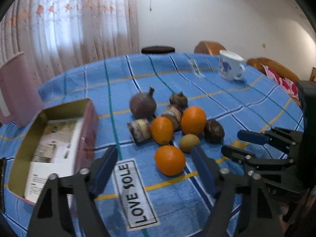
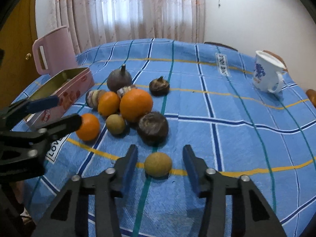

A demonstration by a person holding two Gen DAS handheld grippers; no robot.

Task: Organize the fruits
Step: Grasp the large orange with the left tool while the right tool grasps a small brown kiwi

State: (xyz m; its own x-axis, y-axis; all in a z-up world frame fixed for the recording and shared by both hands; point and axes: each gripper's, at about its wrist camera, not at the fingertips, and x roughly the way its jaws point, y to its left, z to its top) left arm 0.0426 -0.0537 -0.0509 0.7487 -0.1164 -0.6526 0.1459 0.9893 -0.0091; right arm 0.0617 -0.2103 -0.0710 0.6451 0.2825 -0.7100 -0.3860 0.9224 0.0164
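A pile of fruit lies on the blue checked tablecloth (image 1: 177,75): three oranges, dark purple and brown fruits, small tan fruits. My left gripper (image 1: 156,162) is open, with the nearest orange (image 1: 169,163) between its fingertips, not gripped. My right gripper (image 2: 160,165) is open around a lone small tan fruit (image 2: 158,164), apart from the pile; the fingers do not touch it. The right gripper also shows in the left wrist view (image 1: 235,144). An open pink tin (image 1: 55,138) with papers inside stands left of the pile.
A pink jug (image 2: 55,49) stands behind the tin at the table's far left. A white mug (image 2: 266,73) with blue print stands at the far right. A "LOVE SOLE" label (image 1: 136,193) is on the cloth. Chairs ring the far edge.
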